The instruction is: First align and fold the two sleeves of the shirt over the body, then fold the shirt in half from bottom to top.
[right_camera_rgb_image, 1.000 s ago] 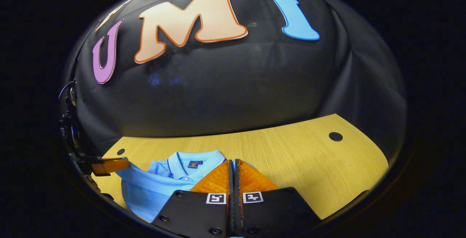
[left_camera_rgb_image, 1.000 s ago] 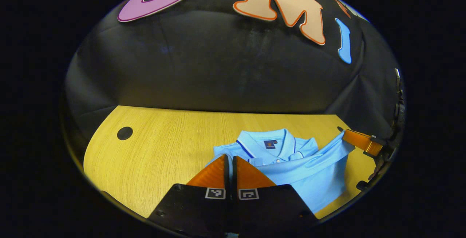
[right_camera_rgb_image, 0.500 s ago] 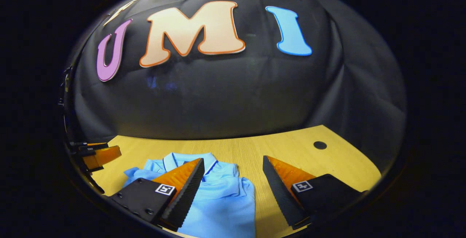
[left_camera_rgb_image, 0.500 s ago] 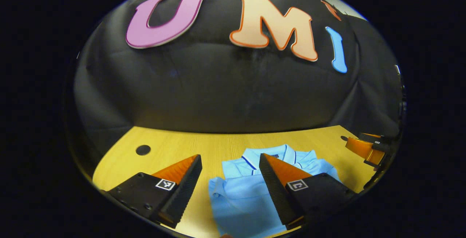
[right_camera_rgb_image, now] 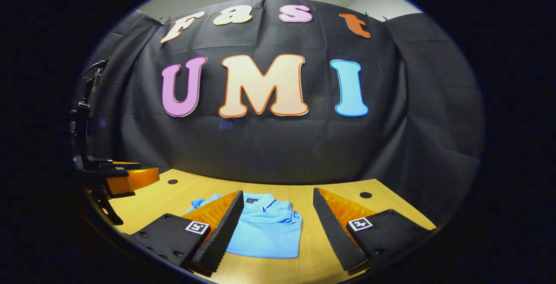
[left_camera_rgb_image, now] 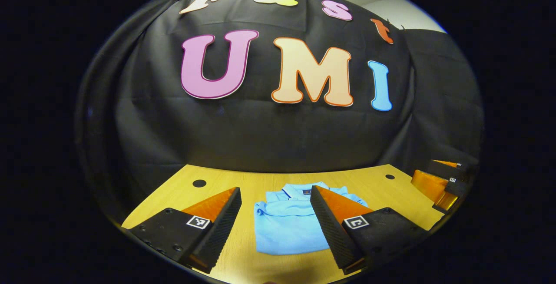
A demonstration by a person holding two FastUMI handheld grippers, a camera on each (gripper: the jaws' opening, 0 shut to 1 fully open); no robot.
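A light blue polo shirt [left_camera_rgb_image: 289, 229] lies flat on the wooden table [left_camera_rgb_image: 243, 188], folded into a compact rectangle with its collar at the far end. My left gripper [left_camera_rgb_image: 274, 189] hangs open above the table, the shirt showing between its fingers and apart from them. In the right gripper view the same shirt [right_camera_rgb_image: 267, 232] lies below my right gripper [right_camera_rgb_image: 278, 193], which is open too and holds nothing. Each gripper also shows off to the side of the other's view: the right gripper [left_camera_rgb_image: 434, 173] at the table's right end, the left gripper [right_camera_rgb_image: 145, 170] at its left end.
The table [right_camera_rgb_image: 304, 258] has small round holes near its far corners [left_camera_rgb_image: 199, 183] [right_camera_rgb_image: 365, 195]. The black cloth wall stands right behind the table's far edge. Bare wood surrounds the shirt on all sides.
Both grippers were shut on the shirt's lifted hem one second ago. They opened, let it fall over the body, then drew back and up, away from the shirt.
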